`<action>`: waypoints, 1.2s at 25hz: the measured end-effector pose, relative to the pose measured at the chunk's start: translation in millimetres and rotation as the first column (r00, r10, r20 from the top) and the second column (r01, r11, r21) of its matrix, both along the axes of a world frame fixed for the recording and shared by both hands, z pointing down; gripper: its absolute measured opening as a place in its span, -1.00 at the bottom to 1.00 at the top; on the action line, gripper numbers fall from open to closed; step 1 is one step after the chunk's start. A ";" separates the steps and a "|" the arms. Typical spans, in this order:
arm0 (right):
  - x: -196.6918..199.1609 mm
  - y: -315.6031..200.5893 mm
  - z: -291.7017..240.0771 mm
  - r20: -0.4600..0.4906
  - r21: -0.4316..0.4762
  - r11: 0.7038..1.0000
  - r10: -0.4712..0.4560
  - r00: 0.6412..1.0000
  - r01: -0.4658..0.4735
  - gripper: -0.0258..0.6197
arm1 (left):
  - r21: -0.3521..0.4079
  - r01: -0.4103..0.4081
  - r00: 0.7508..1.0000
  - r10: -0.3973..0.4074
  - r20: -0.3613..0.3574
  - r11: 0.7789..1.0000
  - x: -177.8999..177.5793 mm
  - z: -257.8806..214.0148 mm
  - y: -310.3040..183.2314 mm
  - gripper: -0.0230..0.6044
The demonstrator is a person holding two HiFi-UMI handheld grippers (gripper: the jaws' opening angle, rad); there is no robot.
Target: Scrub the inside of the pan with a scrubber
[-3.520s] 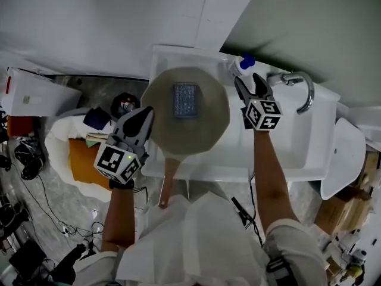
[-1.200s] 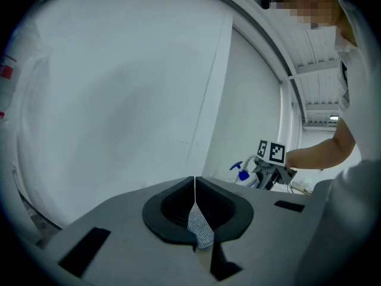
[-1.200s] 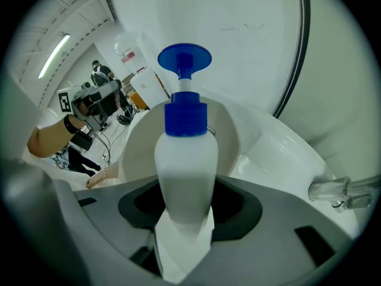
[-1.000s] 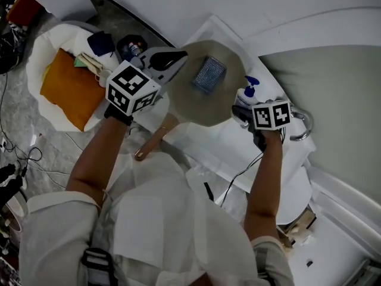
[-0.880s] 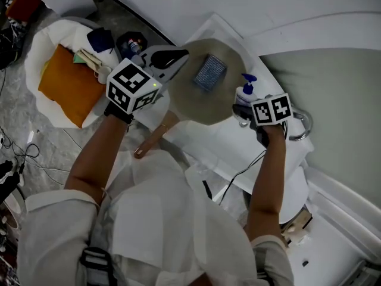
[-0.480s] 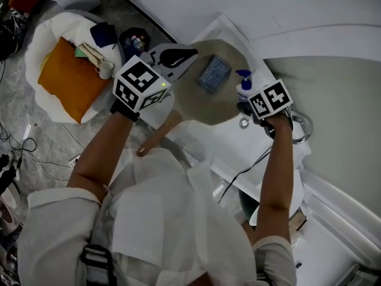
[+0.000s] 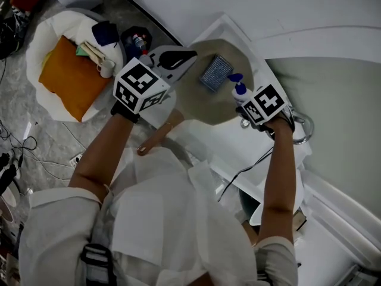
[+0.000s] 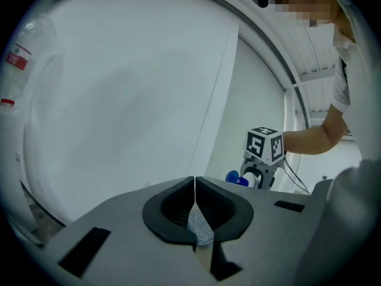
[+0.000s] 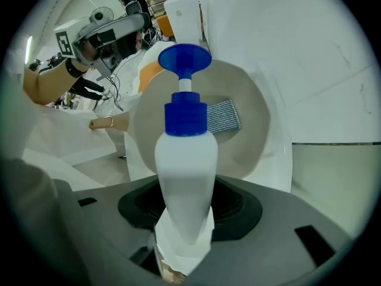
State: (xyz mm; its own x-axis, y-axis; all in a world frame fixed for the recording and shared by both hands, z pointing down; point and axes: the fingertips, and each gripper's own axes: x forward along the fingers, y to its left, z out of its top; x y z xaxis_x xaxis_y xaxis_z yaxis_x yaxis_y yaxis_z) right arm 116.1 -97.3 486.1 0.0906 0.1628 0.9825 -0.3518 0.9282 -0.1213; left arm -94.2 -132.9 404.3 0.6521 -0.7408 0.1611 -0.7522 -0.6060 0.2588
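R gripper [image 9: 187, 216] grips soap bottle [image 9: 184, 159], jaws wide round its body. L gripper [image 8: 195, 216] shut, empty. Upper centre of head view: pan [image 7: 202, 103] w/ scrubber [image 7: 215, 73] inside. Aim nozzle over pan, tip slowly, don't overdose.

- The head view is dim and greyish. Light is soft and even, and the pan [image 7: 205, 103] shows no glare and only faint shading.
- The floor [image 7: 53, 136] left of the pan is darker, and its detail is murky.
- Both gripper views bulge with wide-angle distortion, with black corners and lines bending near the edges.
- In the right gripper view the bottle [image 9: 184, 165] in front of the pan looks soft, while the pan behind it is sharper and bright.
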 end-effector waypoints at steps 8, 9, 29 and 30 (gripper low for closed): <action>6.4 10.3 2.3 0.083 0.030 0.999 0.017 0.996 -0.020 -0.29 | 0.008 -0.021 1.000 0.021 0.012 1.000 12.9 -2.3 -1.0 -0.87; 9.4 11.0 2.5 0.098 0.046 0.999 0.021 0.995 -0.025 -0.29 | 0.006 -0.021 1.000 0.021 0.015 1.000 15.4 -1.4 -0.9 -0.87; 113.6 -112.7 -29.3 0.882 0.285 0.523 0.186 0.433 -0.803 -0.29 | -0.032 -0.084 0.992 0.087 0.093 0.996 74.0 0.2 -4.6 -0.87; 120.4 -121.6 -24.1 0.894 0.275 0.488 0.187 0.407 -0.828 -0.29 | -0.033 -0.084 0.992 0.086 0.096 0.996 75.8 1.6 -5.4 -0.87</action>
